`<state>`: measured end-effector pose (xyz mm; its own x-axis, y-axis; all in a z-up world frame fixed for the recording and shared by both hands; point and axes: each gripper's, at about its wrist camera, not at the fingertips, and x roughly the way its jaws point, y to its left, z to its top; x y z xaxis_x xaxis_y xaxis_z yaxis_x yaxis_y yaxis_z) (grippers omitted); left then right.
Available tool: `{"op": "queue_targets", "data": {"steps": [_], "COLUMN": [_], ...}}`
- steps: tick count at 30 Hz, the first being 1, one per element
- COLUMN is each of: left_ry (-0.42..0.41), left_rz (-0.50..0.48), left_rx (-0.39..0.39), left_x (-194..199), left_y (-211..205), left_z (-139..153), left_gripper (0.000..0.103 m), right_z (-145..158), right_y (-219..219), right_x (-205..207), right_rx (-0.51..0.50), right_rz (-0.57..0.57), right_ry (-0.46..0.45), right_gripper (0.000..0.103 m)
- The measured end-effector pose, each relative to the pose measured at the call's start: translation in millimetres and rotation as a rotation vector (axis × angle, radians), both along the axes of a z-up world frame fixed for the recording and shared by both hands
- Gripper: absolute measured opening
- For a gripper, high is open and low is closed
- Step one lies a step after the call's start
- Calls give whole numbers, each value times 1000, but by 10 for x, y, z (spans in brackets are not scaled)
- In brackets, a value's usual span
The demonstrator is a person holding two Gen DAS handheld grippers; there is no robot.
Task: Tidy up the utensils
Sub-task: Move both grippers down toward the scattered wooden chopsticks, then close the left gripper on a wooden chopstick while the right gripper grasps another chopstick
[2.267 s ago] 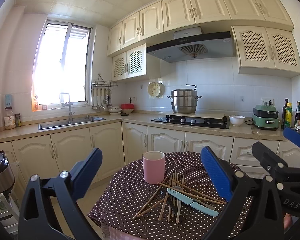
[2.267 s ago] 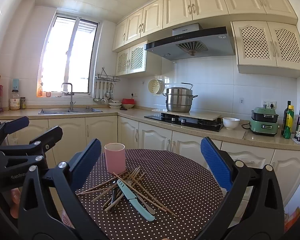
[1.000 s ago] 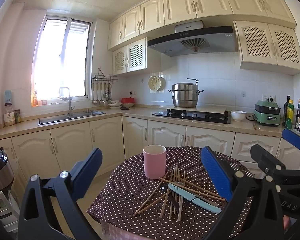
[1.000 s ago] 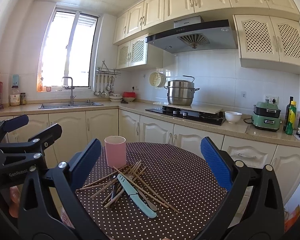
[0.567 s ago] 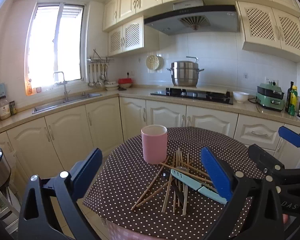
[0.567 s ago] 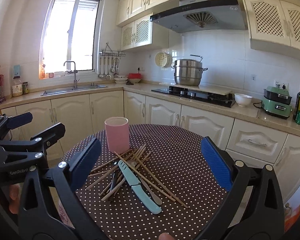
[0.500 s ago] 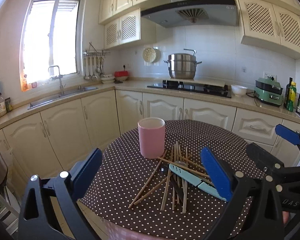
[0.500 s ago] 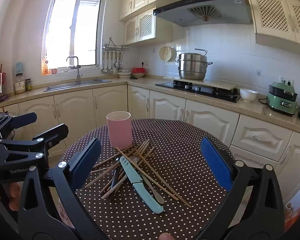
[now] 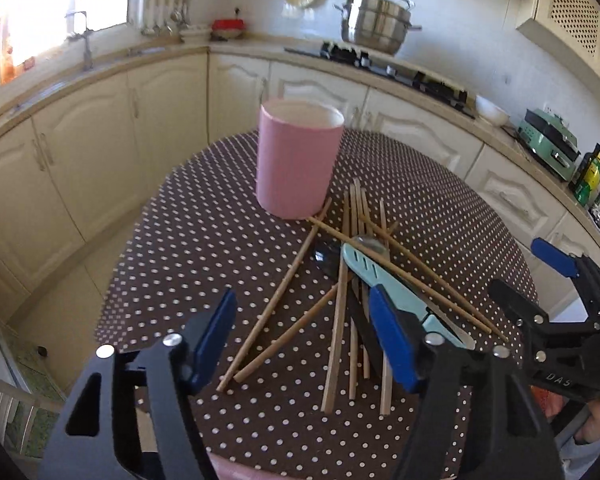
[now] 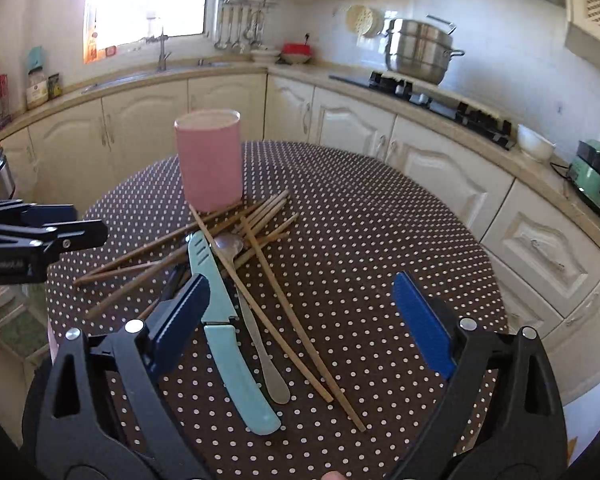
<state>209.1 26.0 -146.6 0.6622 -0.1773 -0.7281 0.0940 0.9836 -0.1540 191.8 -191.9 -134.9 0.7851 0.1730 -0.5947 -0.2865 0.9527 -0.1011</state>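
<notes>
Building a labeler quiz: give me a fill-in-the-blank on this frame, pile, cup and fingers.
1. The cup standing upright beyond the pile is coloured ____.
2. The light blue knife lies beside a metal ____ in the pile.
3. Wooden chopsticks lie scattered on a brown tablecloth patterned with white ____.
4. The left gripper holds ____ between its fingers.

Missing words: pink; spoon; dots; nothing

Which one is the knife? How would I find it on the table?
Look at the round dotted table, in front of the pink cup, where wooden chopsticks lie in a heap. The knife lies among them beside a silver spoon. It is the only light blue thing there.
</notes>
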Motion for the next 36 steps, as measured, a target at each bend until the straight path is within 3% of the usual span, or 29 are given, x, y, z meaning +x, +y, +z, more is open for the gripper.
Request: {"op": "queue_targets", "data": {"steps": [8,14,15,24,32,35,36], "left_ry": [155,228,232,199,207,235,233], "left_rz": [-103,-122,-127,-74,-32,-25,-20], "left_rx": [-10,-27,-30,-83,-145,-164,-161], "left_x": [492,658,663,418,28,75,95], "left_y": [-231,-321,-340,-237,4,60,81], "left_z": [-308,-509,-527,-552,-556,-570,-554], "left_gripper": [43,13,12,7,7,10,17], "right_z": [-93,-166,-178,-276,-409,-473,-484], "right_y": [-15,-34,-42,25,143,190,201], "right_x": [248,409,443,693,862,906,925], "right_rx": [20,42,42,27,-17,-35,-37], "right_rz": [36,66,68,128,185,197,202], "right_ry": [85,149,160,281,394,428,439], "right_gripper": [87,87,87,72,48,41,40]}}
